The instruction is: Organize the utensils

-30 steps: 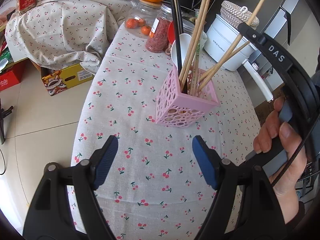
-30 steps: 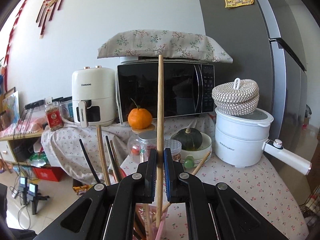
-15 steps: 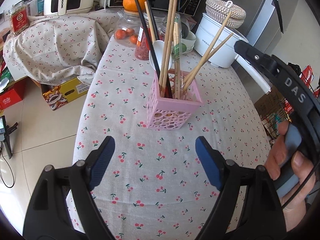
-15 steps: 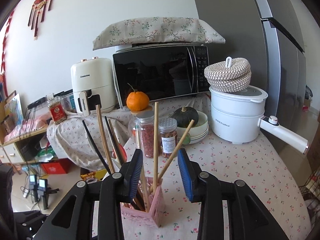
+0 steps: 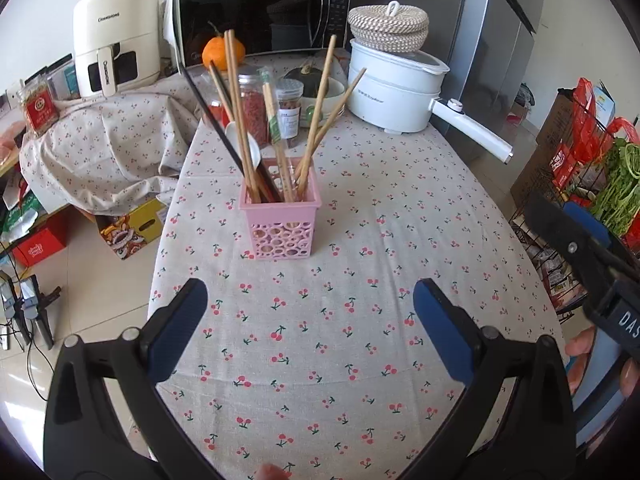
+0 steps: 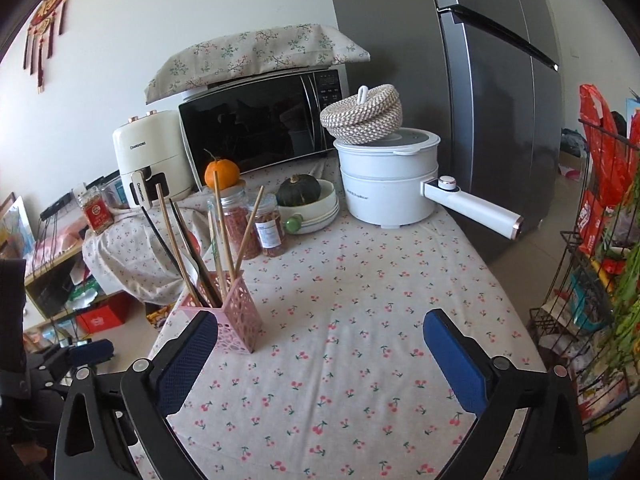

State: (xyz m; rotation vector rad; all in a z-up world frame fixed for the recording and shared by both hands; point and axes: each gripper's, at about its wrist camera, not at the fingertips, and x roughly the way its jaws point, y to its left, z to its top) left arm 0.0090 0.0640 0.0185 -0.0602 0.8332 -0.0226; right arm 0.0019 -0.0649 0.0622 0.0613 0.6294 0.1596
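Pink holder [image 5: 280, 222], square, with round cutouts in its walls, upright on the cherry-print table [image 5: 360, 320], nearer its left edge than its right. Packed with wooden chopsticks [image 5: 240, 120] fanning outward at a slant, plus a black chopstick [image 5: 216, 128] leaning left and a white spoon [image 5: 246, 142], bowl end up.

a white electric pot [image 6: 386, 184] with a woven lidded basket [image 6: 362, 114] on top stands at the cherry-print tablecloth's [image 6: 360, 320] far right corner. a black microwave [image 6: 260, 124] and cream air fryer [image 6: 150, 158] line its far edge.
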